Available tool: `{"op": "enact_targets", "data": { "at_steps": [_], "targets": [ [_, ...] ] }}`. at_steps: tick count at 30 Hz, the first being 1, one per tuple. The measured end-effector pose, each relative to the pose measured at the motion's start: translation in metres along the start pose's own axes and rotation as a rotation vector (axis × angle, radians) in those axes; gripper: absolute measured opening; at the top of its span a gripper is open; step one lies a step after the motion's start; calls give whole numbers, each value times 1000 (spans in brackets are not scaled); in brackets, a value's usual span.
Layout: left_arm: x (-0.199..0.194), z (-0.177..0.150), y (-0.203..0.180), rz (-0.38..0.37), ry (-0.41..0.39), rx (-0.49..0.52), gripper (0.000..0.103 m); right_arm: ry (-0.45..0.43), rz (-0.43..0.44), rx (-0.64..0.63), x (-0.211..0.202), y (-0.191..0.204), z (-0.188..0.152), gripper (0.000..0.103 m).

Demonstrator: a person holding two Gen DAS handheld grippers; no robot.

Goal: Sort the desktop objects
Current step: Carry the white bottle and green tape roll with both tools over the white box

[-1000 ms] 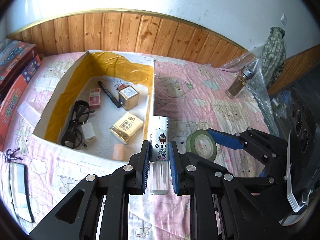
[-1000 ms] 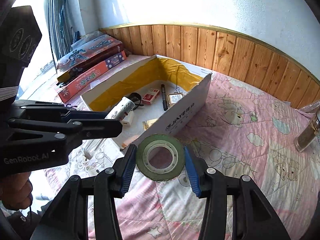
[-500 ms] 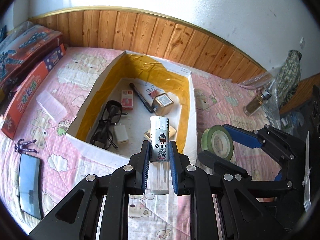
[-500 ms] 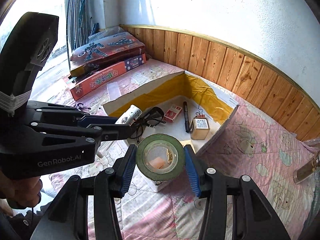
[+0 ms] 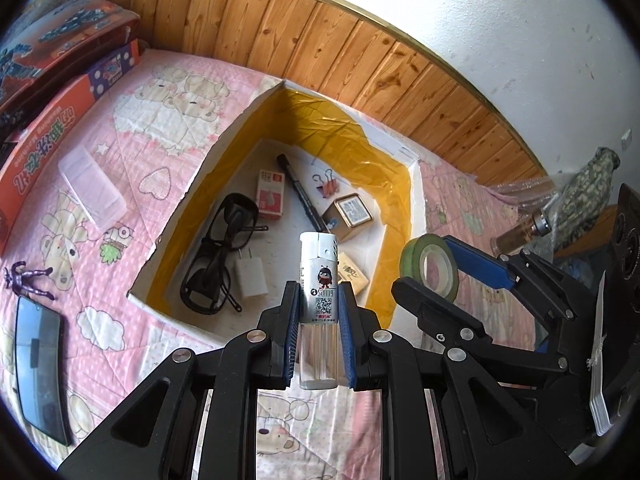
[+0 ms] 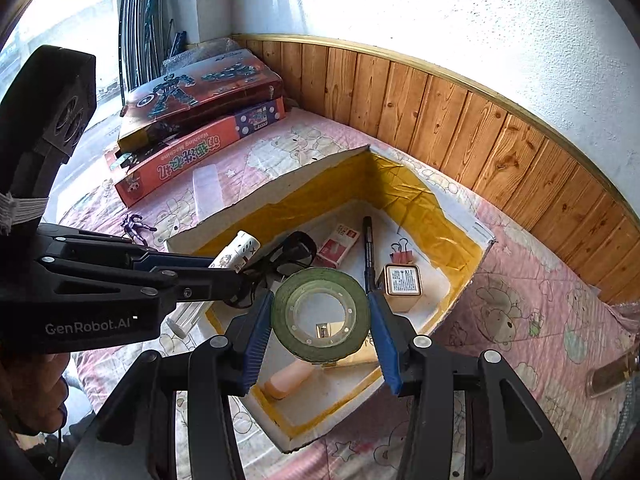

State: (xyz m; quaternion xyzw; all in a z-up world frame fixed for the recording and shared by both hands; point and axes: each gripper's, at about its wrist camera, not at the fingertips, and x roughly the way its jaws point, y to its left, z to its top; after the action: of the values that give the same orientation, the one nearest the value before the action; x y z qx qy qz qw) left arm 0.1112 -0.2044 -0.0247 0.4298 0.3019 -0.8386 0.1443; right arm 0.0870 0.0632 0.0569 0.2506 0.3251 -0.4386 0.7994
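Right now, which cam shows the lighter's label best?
Left wrist view: the lighter stands face-on between the left gripper pads, cartoon figure and QR code showing. The right wrist view shows only its white cap end side-on, body hidden behind that gripper.

Left gripper (image 5: 318,322): we see black angular arms, blue ribbed pads, silver screws.
Right gripper (image 6: 320,320): we see the same black frame and blue pads.
Marking: white "GenRobot.AI" lettering on the left gripper's side.
Strap: white elastic band around its black housing.
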Motion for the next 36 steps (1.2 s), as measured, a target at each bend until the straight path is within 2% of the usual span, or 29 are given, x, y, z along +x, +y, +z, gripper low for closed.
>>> {"op": "enact_targets", "data": {
  "at_steps": [28,36],
  "targets": [
    [60,25,9,23,128,-54,18,79,8,-41,60,-39,42,49],
    [74,28,4,26,163,-37,18,123,47,-11,84,-50,50,49]
  ]
}}
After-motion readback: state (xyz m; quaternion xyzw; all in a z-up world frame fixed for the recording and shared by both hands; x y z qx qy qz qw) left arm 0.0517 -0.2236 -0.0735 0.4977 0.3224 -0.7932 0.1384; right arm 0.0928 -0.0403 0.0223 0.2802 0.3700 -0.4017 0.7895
